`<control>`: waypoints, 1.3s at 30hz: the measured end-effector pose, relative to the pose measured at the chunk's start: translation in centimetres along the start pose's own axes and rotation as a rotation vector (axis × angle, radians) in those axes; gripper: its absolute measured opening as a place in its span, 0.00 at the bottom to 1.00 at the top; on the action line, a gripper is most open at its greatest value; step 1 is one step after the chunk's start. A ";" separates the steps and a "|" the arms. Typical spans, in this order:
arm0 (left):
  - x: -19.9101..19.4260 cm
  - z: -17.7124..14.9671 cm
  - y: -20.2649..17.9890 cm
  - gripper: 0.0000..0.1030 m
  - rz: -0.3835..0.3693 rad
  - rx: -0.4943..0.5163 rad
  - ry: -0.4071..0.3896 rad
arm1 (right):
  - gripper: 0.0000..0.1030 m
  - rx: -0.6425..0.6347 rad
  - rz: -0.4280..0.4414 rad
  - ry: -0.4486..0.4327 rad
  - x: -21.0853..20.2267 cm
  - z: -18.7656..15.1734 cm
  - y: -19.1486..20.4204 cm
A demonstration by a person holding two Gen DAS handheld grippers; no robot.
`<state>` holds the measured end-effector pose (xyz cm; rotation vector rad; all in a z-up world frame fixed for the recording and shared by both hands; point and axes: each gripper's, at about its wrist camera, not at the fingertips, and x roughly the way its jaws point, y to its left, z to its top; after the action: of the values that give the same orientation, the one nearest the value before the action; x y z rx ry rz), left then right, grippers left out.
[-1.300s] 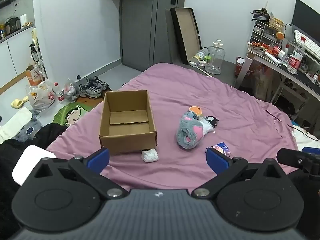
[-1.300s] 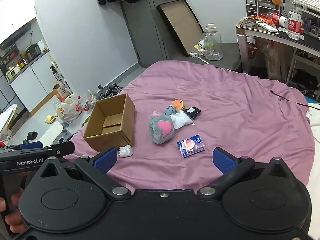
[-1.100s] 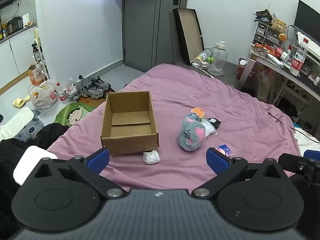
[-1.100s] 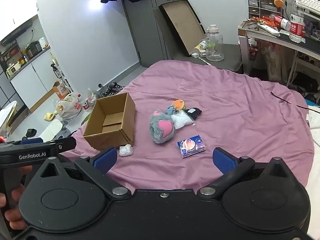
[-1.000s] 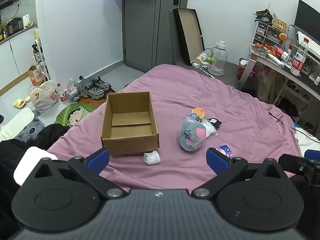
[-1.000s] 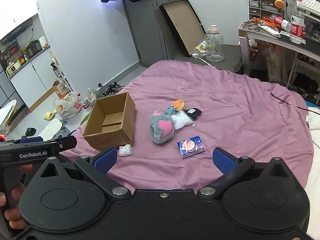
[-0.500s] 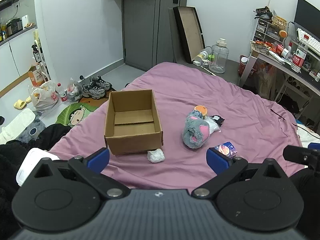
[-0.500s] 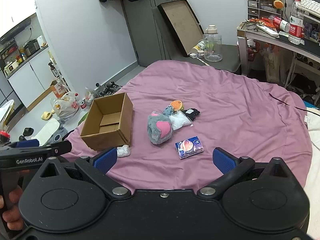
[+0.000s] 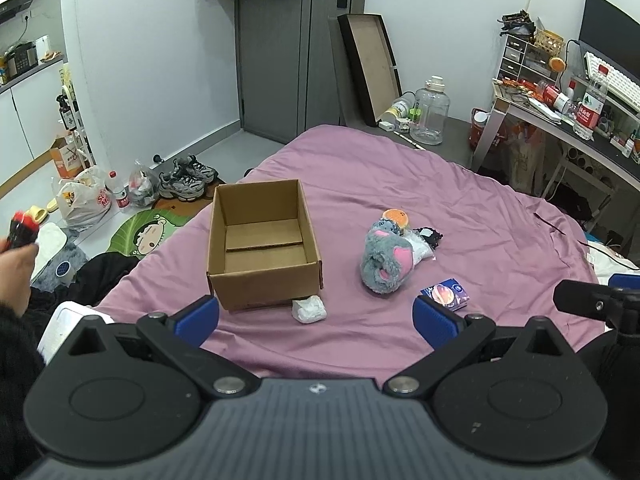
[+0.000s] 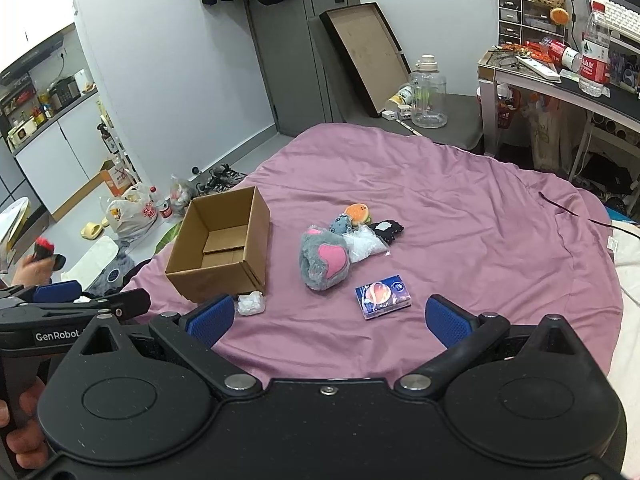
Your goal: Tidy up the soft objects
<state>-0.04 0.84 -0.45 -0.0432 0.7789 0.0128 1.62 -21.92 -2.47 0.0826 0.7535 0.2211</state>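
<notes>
An open empty cardboard box stands on the purple bed. To its right lie a grey plush with a pink heart, a small blue-grey plush, an orange plush, a black pouch and a clear plastic bag. A white crumpled wad lies by the box's near corner. A blue tissue pack lies nearer me. My left gripper and right gripper are both open and empty, held back over the bed's near edge.
A cluttered desk stands at the right. A large water jug and a leaning frame stand by the door. Shoes and bags lie on the floor left of the bed. A hand holds a red-capped object at far left.
Both views have shifted slightly, so the box and plush sit a little differently in frame. A hand with a red-capped object has come into view at the far left. Both grippers stay open.
</notes>
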 end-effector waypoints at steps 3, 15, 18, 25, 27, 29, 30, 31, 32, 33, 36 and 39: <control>-0.2 0.0 0.0 0.99 -0.001 0.001 -0.008 | 1.00 0.002 -0.002 -0.005 -0.1 0.0 -0.1; -0.5 -0.2 -0.1 0.99 0.005 -0.001 -0.006 | 1.00 0.025 -0.001 -0.004 0.0 -0.6 -0.8; -0.7 -0.1 -0.2 0.99 0.009 0.001 -0.011 | 1.00 0.025 0.001 -0.004 0.0 -0.6 -0.9; -0.7 -0.1 -0.3 0.99 0.010 -0.005 -0.011 | 1.00 0.021 0.012 -0.003 0.1 -0.5 -1.0; -0.7 -0.1 -0.3 0.99 0.010 -0.004 -0.014 | 1.00 0.026 0.018 -0.007 0.0 -0.4 -1.1; -0.8 -0.2 -0.3 0.99 0.009 -0.003 -0.016 | 1.00 0.011 -0.003 -0.011 -0.1 -0.5 -0.9; -0.8 -0.2 -0.3 0.99 0.009 -0.002 -0.017 | 1.00 0.005 -0.008 -0.012 -0.1 -0.5 -0.8; -0.8 -0.2 -0.4 0.99 0.008 -0.001 -0.018 | 1.00 0.002 -0.007 -0.011 -0.1 -0.5 -0.7; -0.8 -0.3 -0.4 0.99 0.007 -0.001 -0.019 | 1.00 0.004 -0.004 -0.011 -0.1 -0.5 -0.7; -0.8 -0.3 -0.5 0.99 0.007 0.001 -0.018 | 1.00 0.004 -0.002 -0.010 -0.1 -0.6 -0.7; -0.9 -0.4 -0.6 0.99 0.005 0.003 -0.018 | 1.00 0.005 -0.005 -0.006 0.0 -0.7 -0.7; -0.9 -0.4 -0.8 0.99 0.004 0.009 -0.020 | 1.00 0.008 -0.006 -0.005 0.0 -0.7 -0.9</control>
<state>-0.99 0.06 -0.09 -0.0328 0.7589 0.0131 1.25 -22.76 -3.12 0.0879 0.7496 0.2120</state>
